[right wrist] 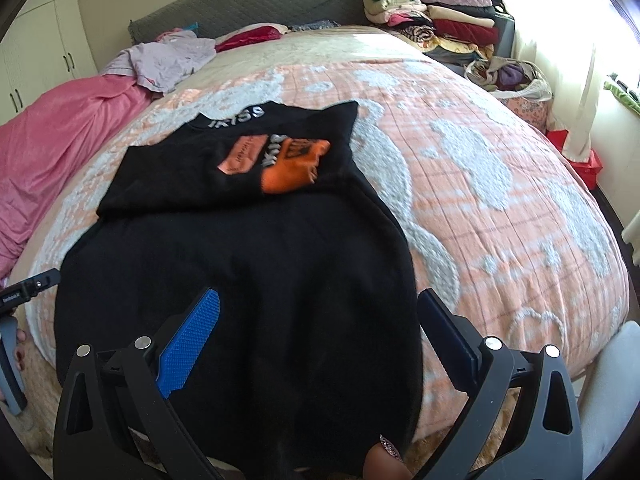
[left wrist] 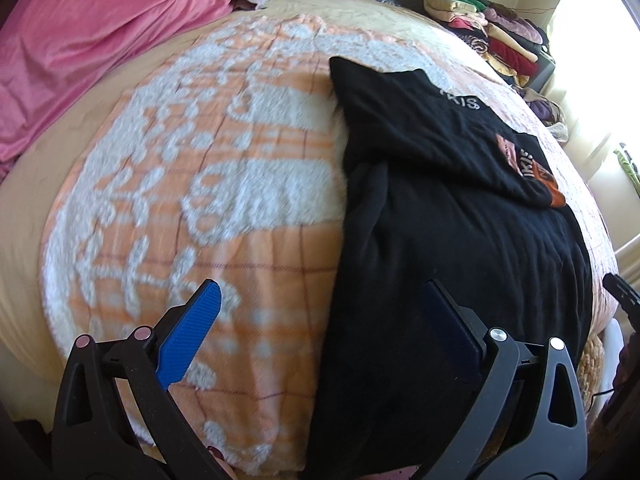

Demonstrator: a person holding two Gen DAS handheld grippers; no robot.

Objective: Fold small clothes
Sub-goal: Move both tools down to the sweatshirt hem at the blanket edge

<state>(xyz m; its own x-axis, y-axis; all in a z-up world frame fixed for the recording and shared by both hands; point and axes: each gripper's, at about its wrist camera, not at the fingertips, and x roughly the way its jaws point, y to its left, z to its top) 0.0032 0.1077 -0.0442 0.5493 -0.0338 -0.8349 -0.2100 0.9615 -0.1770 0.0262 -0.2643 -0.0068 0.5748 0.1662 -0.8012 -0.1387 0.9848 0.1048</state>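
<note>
- Left gripper [left wrist: 320,320] spread wide, gripping nothing, above the black shirt [left wrist: 460,220] edge.
- Right gripper [right wrist: 320,320] equally wide, empty, over the shirt.
- Pink quilt [left wrist: 80,48] bunched well left.

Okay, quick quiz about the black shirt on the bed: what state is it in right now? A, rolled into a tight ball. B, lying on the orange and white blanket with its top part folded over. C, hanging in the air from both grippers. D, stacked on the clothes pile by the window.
B: the black shirt lies on the blanket with its printed top folded over, and both the right gripper and the left gripper are open.
</note>
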